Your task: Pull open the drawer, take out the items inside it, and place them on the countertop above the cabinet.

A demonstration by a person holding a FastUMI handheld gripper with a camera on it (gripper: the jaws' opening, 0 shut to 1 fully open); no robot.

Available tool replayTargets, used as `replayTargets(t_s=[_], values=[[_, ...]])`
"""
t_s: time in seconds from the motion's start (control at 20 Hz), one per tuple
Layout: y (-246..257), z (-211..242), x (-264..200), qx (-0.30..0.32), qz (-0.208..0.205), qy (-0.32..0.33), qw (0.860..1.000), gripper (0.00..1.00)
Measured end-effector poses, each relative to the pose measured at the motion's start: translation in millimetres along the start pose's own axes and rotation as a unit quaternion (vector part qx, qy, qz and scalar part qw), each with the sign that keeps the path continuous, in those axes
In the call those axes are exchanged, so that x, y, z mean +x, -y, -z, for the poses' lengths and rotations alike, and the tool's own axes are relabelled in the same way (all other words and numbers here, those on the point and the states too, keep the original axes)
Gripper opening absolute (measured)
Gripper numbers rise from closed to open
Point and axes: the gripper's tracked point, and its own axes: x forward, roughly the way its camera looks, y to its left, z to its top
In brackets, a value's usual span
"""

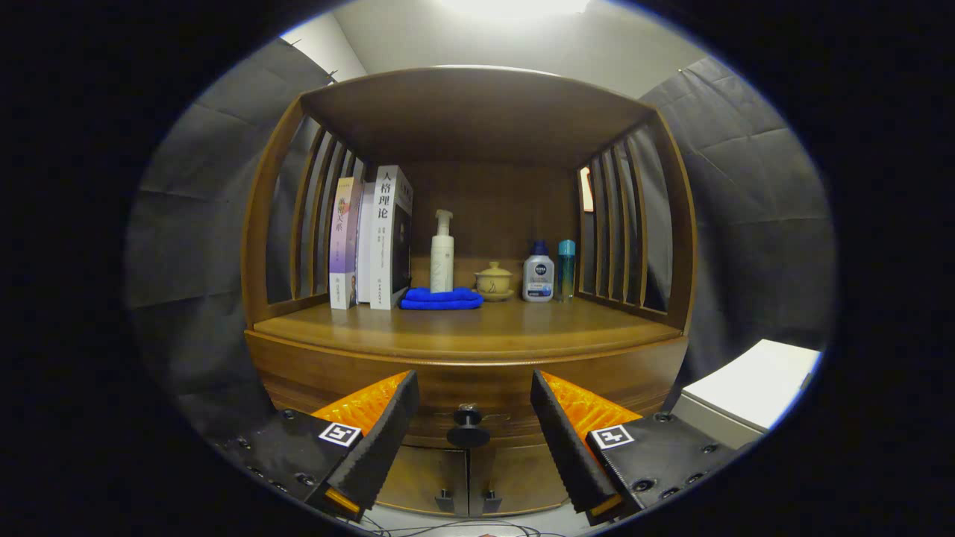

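Wood of a warm brown makes up the whole cabinet (298, 373) ahead of the gripper (471, 388), whose two fingers stand wide apart with nothing held. Between the fingers, a little beyond their tips, sits the dark round knob (468, 431) of the drawer (470, 384); the drawer front is flush with the cabinet, so it is closed and whatever lies inside is hidden. Below it are two small doors (466, 485), also shut.

Above the drawer runs the countertop (477, 328), roofed and walled by slatted sides. Along its back, from one side to the other: a few books (373, 242) standing upright, a folded blue cloth (442, 299) with a white pump bottle (442, 253) just behind it, a small lidded teacup on a saucer (494, 280), a squat white bottle with a blue cap (538, 273), and touching or nearly touching it, a slim teal bottle (567, 265). The front part of the countertop is bare wood.

Off to the side of the cabinet stands a white box-like surface (753, 384).
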Motion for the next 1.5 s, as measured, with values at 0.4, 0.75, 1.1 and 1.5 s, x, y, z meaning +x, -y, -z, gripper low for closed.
replayTargets(t_s=[0.4,0.75,1.1,1.5], values=[[-4,49,30,-0.017,-0.013,-0.051,0.998,0.78],[-5,56,46,-0.012,-0.017,-0.046,0.999,0.49],[-9,58,36,-0.007,-0.012,-0.059,0.998,0.32],[-8,62,-4,-0.012,-0.001,-0.065,0.998,0.32]])
